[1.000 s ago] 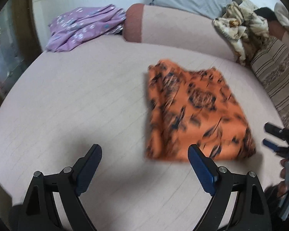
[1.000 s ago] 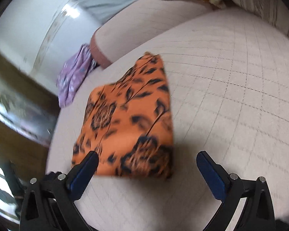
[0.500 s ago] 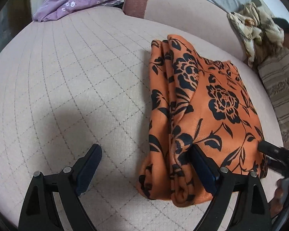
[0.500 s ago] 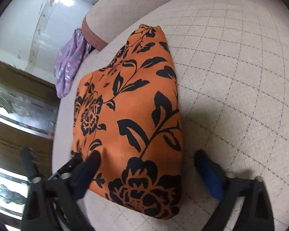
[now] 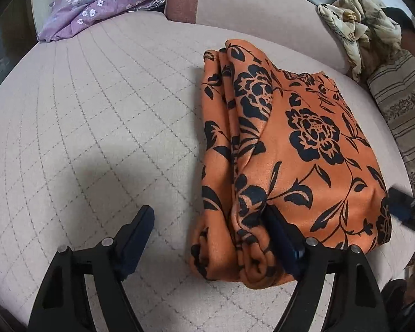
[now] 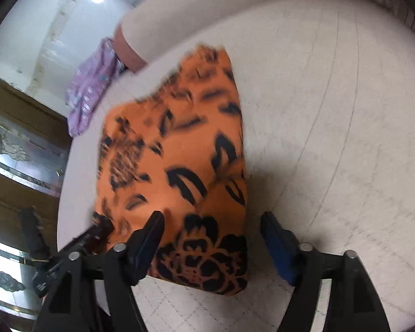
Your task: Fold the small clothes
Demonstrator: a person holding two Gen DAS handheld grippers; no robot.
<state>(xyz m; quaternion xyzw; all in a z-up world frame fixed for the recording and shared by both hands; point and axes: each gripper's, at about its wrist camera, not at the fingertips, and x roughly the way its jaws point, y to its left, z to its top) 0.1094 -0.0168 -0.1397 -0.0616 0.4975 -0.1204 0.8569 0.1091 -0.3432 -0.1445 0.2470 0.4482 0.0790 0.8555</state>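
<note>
A folded orange cloth with black flowers [image 5: 304, 149] lies on the quilted beige cushion [image 5: 96, 127]. The left gripper [image 5: 210, 238] straddles its near left edge; its jaws, which have just been closing, stand apart. A purple floral garment [image 5: 96, 5] lies far back.

A folded orange cloth with a black floral print [image 5: 304, 149] lies flat on the pale quilted cushion, filling the centre-right of the left wrist frame, its layered folds along its left edge.
</note>
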